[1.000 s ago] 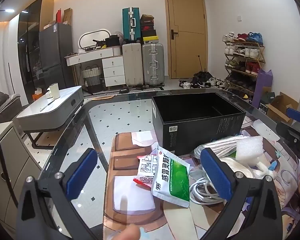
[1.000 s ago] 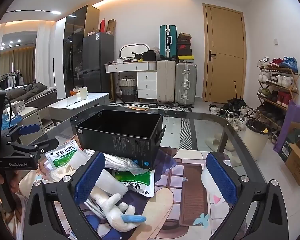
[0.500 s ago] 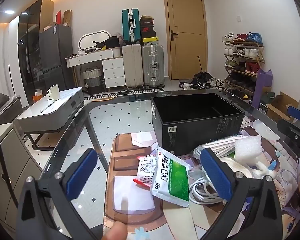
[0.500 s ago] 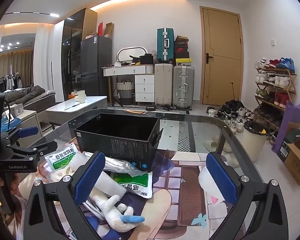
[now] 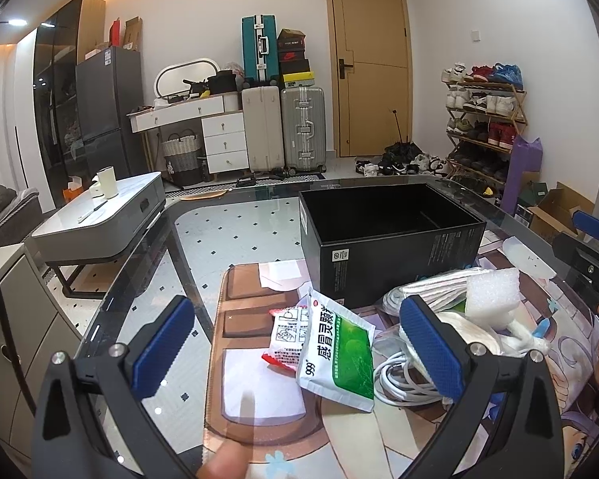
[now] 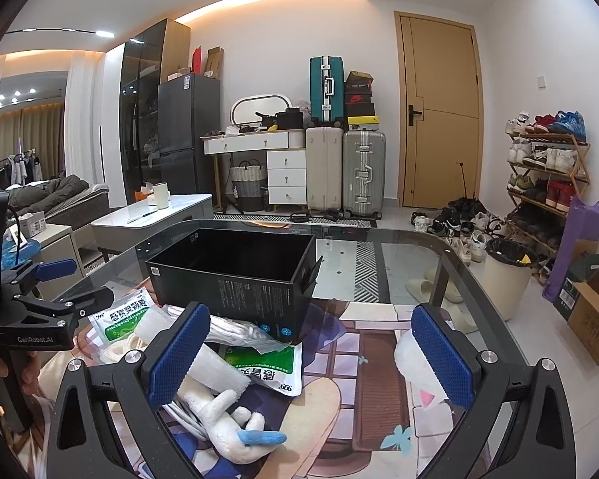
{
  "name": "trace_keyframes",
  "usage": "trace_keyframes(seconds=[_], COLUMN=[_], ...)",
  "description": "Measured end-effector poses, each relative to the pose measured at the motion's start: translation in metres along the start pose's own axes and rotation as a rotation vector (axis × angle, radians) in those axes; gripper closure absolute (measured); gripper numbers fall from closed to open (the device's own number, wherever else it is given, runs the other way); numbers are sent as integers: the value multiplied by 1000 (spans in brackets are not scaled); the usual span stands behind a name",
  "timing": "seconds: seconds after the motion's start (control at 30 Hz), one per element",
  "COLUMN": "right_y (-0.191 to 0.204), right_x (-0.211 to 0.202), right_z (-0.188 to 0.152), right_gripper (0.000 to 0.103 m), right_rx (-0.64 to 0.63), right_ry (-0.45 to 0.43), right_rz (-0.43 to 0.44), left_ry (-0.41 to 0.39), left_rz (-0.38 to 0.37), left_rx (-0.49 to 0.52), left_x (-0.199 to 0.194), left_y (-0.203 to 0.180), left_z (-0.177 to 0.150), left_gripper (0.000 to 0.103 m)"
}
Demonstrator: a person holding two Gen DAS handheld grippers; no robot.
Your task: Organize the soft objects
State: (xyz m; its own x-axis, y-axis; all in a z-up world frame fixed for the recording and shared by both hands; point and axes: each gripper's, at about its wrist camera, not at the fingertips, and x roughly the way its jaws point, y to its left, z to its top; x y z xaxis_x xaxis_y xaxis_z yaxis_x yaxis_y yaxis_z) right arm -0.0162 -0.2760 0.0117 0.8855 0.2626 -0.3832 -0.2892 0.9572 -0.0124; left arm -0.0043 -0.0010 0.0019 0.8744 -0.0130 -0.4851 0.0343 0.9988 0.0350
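The left gripper (image 5: 299, 343) hung wide open above the glass table (image 5: 147, 299), nothing between its blue pads (image 5: 163, 345). Directly ahead of it lay a green-and-white sachet (image 5: 339, 355), overlapping a smaller red-and-white packet (image 5: 285, 329) on its left. Behind the right pad sat a coil of white cable (image 5: 399, 375), and past that a block of white foam (image 5: 491, 291) resting on a bundle in clear plastic (image 5: 427, 287).

The right gripper (image 6: 311, 353) was likewise spread open and empty. By its left pad lay a long foam piece (image 6: 215, 367), a white plush toy (image 6: 227, 427) with a blue tip, and a second green sachet (image 6: 267, 367) partly under the black box (image 6: 235, 291). A third sachet (image 6: 119, 315) lay farther left, near the other gripper.

The open black box stood on the table beyond the heap, touching the plastic bundle, its inside dark. All the soft things lay outside it on the printed mat (image 6: 375, 363).

Counted: three green sachets, one red packet, one plush, one cable coil, one box. Two suitcases (image 6: 345, 171) stood by the far wall with a third on top, beside a shoe rack (image 6: 547, 171).
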Motion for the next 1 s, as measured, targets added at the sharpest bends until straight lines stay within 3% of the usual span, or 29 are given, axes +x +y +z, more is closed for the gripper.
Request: trace_keyframes(seconds=[1.0], right_y=[-1], right_x=[-4], right_z=[0], right_gripper=[0], right_rx=[-4], right_ry=[2], right_rz=[-2], left_ry=[-20], left_rz=[10], left_rx=[5], left_x=[-5], left_y=[-2], left_z=[-1], left_gripper=[0])
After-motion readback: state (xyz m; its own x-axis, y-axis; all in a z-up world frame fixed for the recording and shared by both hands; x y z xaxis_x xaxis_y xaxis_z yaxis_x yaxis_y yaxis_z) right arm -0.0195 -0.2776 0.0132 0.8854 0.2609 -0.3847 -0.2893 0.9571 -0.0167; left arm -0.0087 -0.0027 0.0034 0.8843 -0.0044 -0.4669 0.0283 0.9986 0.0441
